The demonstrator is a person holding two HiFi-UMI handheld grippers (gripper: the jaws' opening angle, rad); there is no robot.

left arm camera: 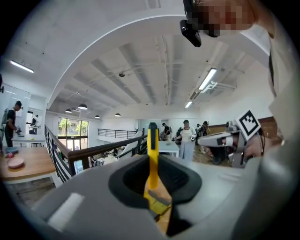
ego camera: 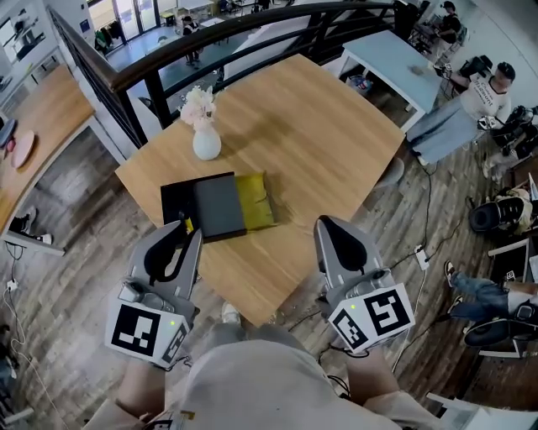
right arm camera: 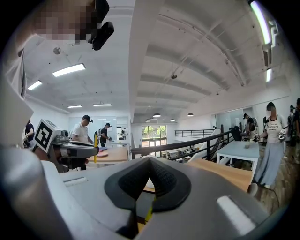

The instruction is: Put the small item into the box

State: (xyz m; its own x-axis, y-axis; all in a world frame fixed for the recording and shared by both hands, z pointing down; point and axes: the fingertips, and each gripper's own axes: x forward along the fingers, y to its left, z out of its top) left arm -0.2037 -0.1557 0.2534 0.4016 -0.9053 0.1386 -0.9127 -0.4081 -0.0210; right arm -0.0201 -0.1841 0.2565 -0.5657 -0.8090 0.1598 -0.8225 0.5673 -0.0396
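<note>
A small, thin yellow item (left arm camera: 152,145) stands upright between the jaws of my left gripper (left arm camera: 153,174), which is shut on it. In the head view the left gripper (ego camera: 188,225) hovers over the table's near edge, its tips just in front of the box (ego camera: 176,201). That box is flat and black, with a grey panel (ego camera: 218,207) and an olive-yellow flap (ego camera: 254,201) on its right. My right gripper (ego camera: 327,225) is off the table's near right edge, shut with nothing held. The right gripper view shows the right gripper (right arm camera: 149,174) with its jaws pressed together.
A white vase (ego camera: 206,141) of pale flowers stands behind the box on the wooden table (ego camera: 311,134). A black railing (ego camera: 252,21) runs past the far side. People and a white table (ego camera: 395,63) are at the right. Cables lie on the floor.
</note>
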